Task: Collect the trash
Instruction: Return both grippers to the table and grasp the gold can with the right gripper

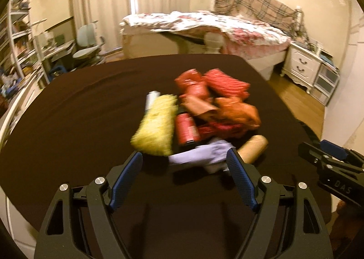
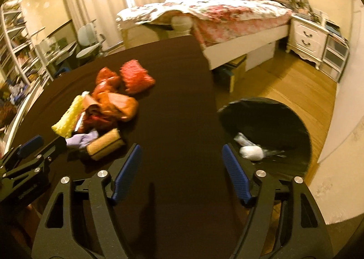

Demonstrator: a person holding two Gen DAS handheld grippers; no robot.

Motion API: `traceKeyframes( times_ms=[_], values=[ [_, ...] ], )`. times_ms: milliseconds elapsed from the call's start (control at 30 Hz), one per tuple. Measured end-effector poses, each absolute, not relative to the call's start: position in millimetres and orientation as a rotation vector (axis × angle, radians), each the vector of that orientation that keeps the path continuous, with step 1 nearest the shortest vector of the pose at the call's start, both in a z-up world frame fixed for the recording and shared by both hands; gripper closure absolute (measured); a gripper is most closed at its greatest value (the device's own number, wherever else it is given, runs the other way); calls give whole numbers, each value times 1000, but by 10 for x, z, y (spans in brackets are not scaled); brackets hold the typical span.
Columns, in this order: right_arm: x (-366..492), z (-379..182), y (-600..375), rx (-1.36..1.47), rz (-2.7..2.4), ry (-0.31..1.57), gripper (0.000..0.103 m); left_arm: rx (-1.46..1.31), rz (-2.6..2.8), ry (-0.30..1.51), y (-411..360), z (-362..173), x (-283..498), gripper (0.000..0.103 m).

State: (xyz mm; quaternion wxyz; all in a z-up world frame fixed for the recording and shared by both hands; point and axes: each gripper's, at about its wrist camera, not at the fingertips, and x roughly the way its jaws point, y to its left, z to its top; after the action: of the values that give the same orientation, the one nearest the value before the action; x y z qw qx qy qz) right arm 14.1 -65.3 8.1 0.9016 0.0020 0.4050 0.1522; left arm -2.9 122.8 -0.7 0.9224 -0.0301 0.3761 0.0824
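Hovering over the dark table (image 1: 79, 122), the left gripper (image 1: 185, 160) gapes wide and empty before the trash pile (image 1: 200, 113). The right gripper (image 2: 180, 152) also stands open, holding nothing, beside the black bin (image 2: 293, 118).

A dark brown table (image 1: 91, 127) carried a heap of trash (image 1: 200, 118) near its middle: a yellow packet (image 1: 157, 131), red wrappers (image 1: 225, 83), a red can (image 1: 186, 129), an orange bag (image 1: 238, 111), a lilac cloth (image 1: 200, 156) and a tan roll (image 1: 252, 147), all touching.
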Motion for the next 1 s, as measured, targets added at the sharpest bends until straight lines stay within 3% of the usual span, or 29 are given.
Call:
traceKeyframes(
  times_ms=[333,1000],
  values=[
    [258,93,-186,-21,362,859,28,-117,247,782,1663,-78,-154,27],
    [93,-99,73,-93,373,895,28,-151,230,808,1718,-172,-213,27]
  ],
)
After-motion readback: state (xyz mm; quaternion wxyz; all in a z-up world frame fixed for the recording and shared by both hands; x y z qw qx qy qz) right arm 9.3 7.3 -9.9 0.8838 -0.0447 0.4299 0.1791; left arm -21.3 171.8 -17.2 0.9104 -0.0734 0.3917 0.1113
